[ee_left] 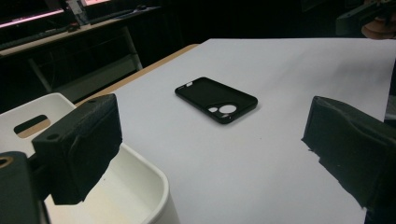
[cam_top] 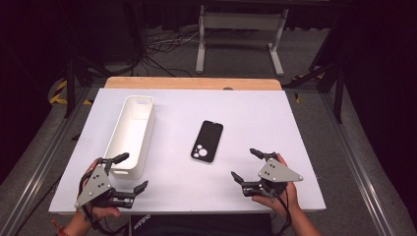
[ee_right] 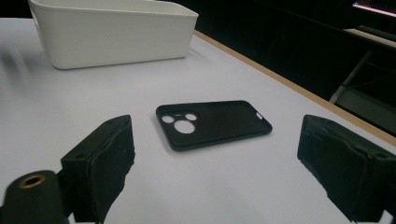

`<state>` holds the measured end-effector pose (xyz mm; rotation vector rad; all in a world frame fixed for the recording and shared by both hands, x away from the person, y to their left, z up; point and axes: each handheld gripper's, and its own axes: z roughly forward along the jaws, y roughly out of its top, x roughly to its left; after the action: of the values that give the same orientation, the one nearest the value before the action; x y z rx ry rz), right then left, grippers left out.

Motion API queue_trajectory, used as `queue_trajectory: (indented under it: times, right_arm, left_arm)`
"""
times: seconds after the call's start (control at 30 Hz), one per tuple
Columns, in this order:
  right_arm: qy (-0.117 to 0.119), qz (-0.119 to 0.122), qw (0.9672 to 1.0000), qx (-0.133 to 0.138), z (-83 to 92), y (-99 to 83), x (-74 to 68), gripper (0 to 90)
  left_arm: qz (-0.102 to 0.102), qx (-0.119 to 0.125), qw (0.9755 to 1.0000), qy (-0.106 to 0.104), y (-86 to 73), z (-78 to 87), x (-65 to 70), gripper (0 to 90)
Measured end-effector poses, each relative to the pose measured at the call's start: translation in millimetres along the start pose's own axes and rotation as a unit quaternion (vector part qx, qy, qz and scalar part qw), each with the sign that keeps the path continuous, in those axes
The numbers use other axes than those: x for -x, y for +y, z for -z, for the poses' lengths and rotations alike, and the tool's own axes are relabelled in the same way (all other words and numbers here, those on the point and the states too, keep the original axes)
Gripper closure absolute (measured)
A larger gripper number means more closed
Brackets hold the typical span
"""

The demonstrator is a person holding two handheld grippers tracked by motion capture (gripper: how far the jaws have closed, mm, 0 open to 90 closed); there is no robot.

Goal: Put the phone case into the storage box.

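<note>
A black phone case (cam_top: 207, 141) lies flat in the middle of the white table top (cam_top: 255, 113), its camera cut-outs toward the near side; it is also in the left gripper view (ee_left: 216, 99) and the right gripper view (ee_right: 212, 123). An empty white oblong bin (cam_top: 132, 133) stands to its left. My left gripper (cam_top: 134, 172) is open at the near left, one jaw over the bin's near end (ee_left: 140, 186). My right gripper (cam_top: 247, 164) is open at the near right, pointing toward the case, with nothing between its jaws.
A wooden strip (cam_top: 192, 83) runs along the table's far edge. Beyond it are a white stand (cam_top: 240, 34) and cables on the floor. Dark metal rails flank both sides of the table.
</note>
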<state>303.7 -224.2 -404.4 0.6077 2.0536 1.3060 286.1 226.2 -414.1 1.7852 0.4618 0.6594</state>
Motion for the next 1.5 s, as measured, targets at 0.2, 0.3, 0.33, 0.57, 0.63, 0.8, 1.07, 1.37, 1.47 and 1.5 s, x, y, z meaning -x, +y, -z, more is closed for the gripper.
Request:
queue_trajectory:
  times: [0.2,0.3,0.33,0.57,0.63,0.8,1.07,1.37,1.47,1.5]
  right_arm:
    - [0.002,0.002,1.0,0.0,-2.1,1.1,-1.0,12.1]
    - [0.001,0.007,1.0,-0.003,-3.9,2.9,-1.9,12.2]
    - [0.0,0.004,1.0,0.0,-4.9,3.9,-1.7,12.3]
    - [0.0,0.012,0.9998,-0.013,-18.9,8.4,-2.4,15.9]
    - [0.004,0.011,0.9999,-0.01,-21.6,11.7,-0.6,19.9]
    - [0.021,0.005,0.9995,-0.021,-34.6,23.3,5.8,40.9]
    - [0.031,-0.009,0.9984,-0.047,-69.0,40.8,23.2,76.6]
    - [0.047,-0.021,0.9961,-0.072,-118.1,57.3,48.9,90.0]
    - [0.049,-0.016,0.9946,-0.09,-141.8,59.9,52.5,90.0]
    - [0.049,-0.016,0.9946,-0.09,-141.8,59.9,52.5,90.0]
  left_arm:
    - [-0.004,-0.006,1.0,-0.006,-1.4,-0.9,0.5,4.1]
    - [-0.007,-0.009,0.9999,-0.007,-2.5,-2.0,0.7,3.8]
    - [-0.008,-0.009,0.9999,-0.009,-2.7,-2.0,0.9,3.6]
    - [-0.013,-0.017,0.9997,-0.01,-4.5,-3.1,1.0,3.6]
    - [-0.01,-0.016,0.9998,-0.008,-4.7,-1.9,1.1,3.6]
    - [-0.001,-0.014,0.9999,-0.004,-5.0,1.0,-2.1,3.9]
    - [-0.007,-0.017,0.9998,-0.006,-4.9,-0.7,-0.8,4.2]
    - [-0.005,-0.016,0.9998,-0.008,-5.4,0.6,-1.8,4.3]
    - [-0.003,-0.01,0.9999,-0.008,-4.6,0.9,-1.7,4.3]
    - [-0.005,-0.013,0.9999,-0.01,-4.6,0.5,-1.3,4.3]
